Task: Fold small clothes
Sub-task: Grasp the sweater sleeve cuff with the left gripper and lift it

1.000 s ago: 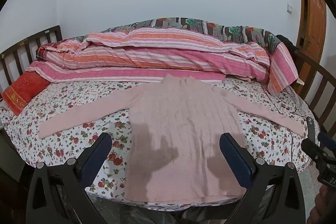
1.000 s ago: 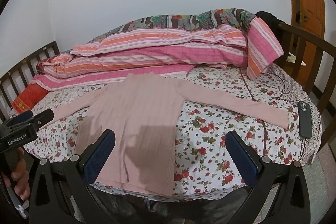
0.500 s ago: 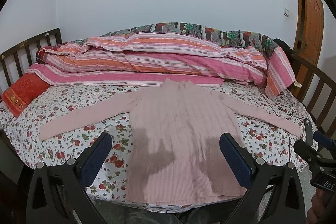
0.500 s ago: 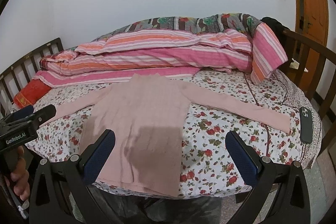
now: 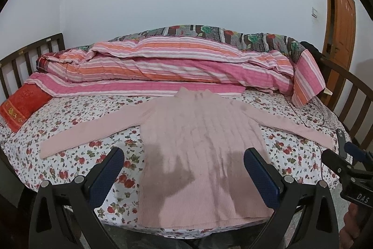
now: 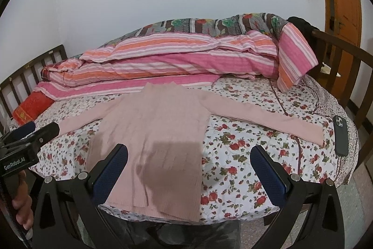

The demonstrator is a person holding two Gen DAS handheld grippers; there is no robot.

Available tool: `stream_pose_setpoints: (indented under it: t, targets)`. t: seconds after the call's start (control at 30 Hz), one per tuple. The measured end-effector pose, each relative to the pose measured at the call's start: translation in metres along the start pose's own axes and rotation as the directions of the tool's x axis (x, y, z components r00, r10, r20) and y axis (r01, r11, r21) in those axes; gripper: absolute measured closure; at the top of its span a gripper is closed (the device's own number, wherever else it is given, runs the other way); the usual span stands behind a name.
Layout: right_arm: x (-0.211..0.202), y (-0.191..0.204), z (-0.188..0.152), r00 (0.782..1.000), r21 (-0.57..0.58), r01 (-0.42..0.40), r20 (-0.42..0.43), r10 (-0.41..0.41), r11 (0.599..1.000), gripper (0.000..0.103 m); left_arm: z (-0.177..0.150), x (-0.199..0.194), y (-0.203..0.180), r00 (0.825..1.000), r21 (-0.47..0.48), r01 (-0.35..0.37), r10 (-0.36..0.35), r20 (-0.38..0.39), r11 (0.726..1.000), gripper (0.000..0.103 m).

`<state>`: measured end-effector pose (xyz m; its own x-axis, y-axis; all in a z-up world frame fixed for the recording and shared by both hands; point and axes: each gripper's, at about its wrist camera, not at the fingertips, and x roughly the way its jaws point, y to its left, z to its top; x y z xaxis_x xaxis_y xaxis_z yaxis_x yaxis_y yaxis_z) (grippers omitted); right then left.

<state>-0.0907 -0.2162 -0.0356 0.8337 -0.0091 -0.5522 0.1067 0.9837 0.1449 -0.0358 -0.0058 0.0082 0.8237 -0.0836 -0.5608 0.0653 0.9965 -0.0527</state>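
A pale pink knitted sweater (image 5: pixel 200 139) (image 6: pixel 158 132) lies flat on the floral bedsheet (image 5: pixel 77 155), front down toward me, both sleeves spread wide. My left gripper (image 5: pixel 184 169) hangs open above the sweater's hem, nothing between its blue pads. My right gripper (image 6: pixel 190 167) is open too, over the hem's right edge and the sheet beside it. Each gripper shows at the edge of the other's view: the right one (image 5: pixel 347 160), the left one (image 6: pixel 30 134) held by a hand (image 6: pixel 23 209).
A rolled pink striped quilt (image 5: pixel 174 69) fills the far half of the bed. A red cushion (image 5: pixel 23 106) lies far left. A dark phone (image 6: pixel 340 134) with a cable rests near the right sleeve cuff. Dark wooden rails (image 6: pixel 349 67) flank the bed; an orange door (image 5: pixel 340 22) stands right.
Both grippers have risen or tilted up a little, so the bed and sweater sit lower in both views. The sweater has not moved. Both jaws stay open.
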Motion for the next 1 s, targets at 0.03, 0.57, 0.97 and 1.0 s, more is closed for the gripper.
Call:
stream_pose_setpoints:
  t: [0.03,0.57,0.97,1.0]
  targets:
    - [0.001,0.001,0.000,1.000,-0.004,0.004,0.003,-0.004,1.000,0.000,0.000,0.001,0.000,1.000,0.002,-0.012,0.012,0.004,1.000,0.000]
    - [0.036,0.018,0.000,0.998,-0.023,0.002,0.062,0.000,1.000,0.000,-0.011,0.050,0.062,1.000,-0.068,-0.002,0.001,-0.018,0.998,0.000]
    - [0.153,0.027,-0.051,0.986,-0.043,-0.019,-0.168,0.012,0.999,0.008,-0.083,0.149,0.225,0.994,-0.490,-0.069,0.016,-0.112,0.869,0.007]
    - [0.158,0.029,-0.054,0.985,-0.048,-0.023,-0.174,0.014,0.999,0.008,-0.087,0.153,0.241,0.993,-0.523,-0.092,0.039,-0.110,0.847,0.008]
